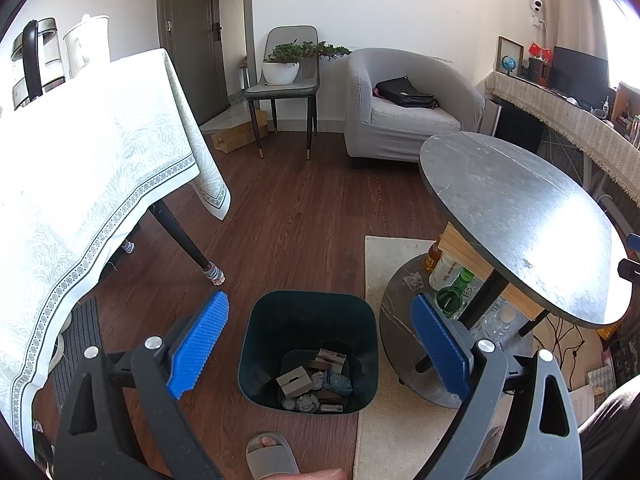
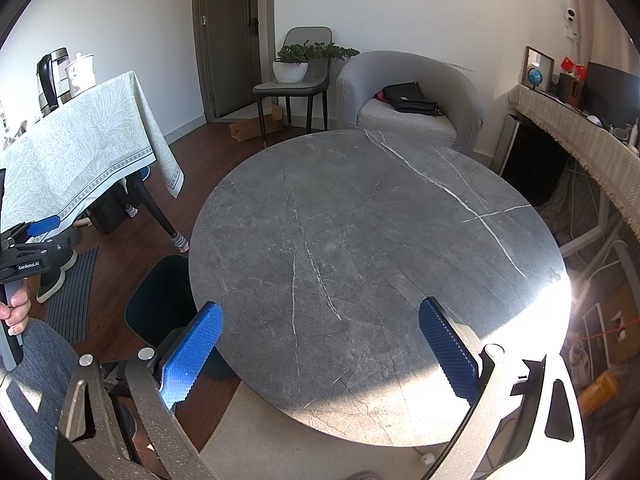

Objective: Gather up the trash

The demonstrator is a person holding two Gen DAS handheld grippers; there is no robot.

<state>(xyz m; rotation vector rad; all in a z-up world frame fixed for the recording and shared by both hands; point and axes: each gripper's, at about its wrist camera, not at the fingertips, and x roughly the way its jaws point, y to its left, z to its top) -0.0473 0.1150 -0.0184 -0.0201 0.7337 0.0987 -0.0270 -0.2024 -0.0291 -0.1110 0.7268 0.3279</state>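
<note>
Left tongs (image 1: 320, 336) released above bin (image 1: 308, 320) | trash (image 1: 316, 380) jumbled, indistinct | right tongs (image 2: 320, 344) released over worktop (image 2: 360, 240), bin half-hidden.

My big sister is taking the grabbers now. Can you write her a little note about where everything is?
Left gripper: open, holding nothing, above the bin.
Right gripper: open, holding nothing, over the round table.
Bin: on the floor beside the table, with small boxes and crumpled wrappers inside.
Done: that trash is binned; the tabletop shows no trash.
Left: maybe the crumpled scrap and bottles on the lower shelf; check those.
</note>
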